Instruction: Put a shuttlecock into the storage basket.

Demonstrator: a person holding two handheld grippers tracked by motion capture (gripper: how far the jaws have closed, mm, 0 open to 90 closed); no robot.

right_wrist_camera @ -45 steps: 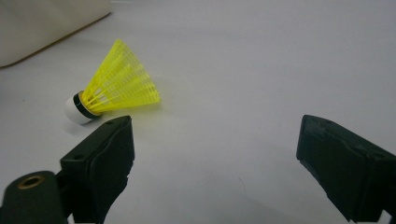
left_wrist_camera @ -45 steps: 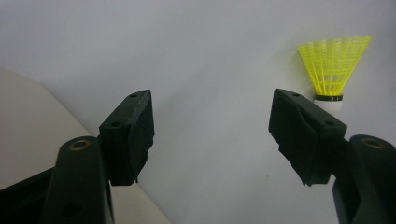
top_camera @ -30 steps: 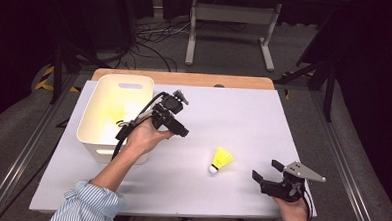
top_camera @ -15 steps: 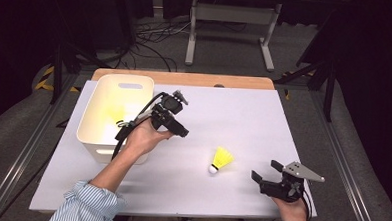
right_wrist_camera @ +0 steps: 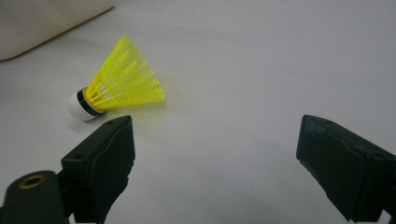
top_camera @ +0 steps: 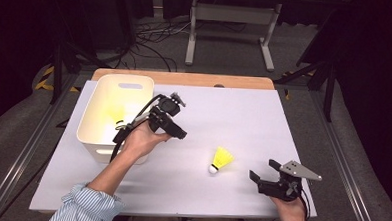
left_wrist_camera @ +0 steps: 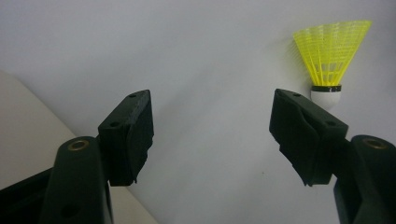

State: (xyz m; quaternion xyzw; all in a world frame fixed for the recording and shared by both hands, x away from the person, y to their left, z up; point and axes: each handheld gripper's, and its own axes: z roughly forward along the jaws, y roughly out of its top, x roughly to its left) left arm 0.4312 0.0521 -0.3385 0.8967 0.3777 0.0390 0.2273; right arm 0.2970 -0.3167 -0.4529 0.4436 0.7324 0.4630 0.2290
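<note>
Yellow shuttlecock [top_camera: 222, 158] lying on the white worktop [top_camera: 244, 112] toward its near right corner, no readable writing, left tool [top_camera: 175, 132] gaping empty beside cream tub [top_camera: 114, 114], right tool [top_camera: 263, 172] gaping empty at near right corner

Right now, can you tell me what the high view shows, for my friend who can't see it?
A yellow shuttlecock lies on a white table between two hand-held grippers, touching neither. The left gripper is beside a white bin; the right gripper, jaws open, is near the table's front corner.
</note>
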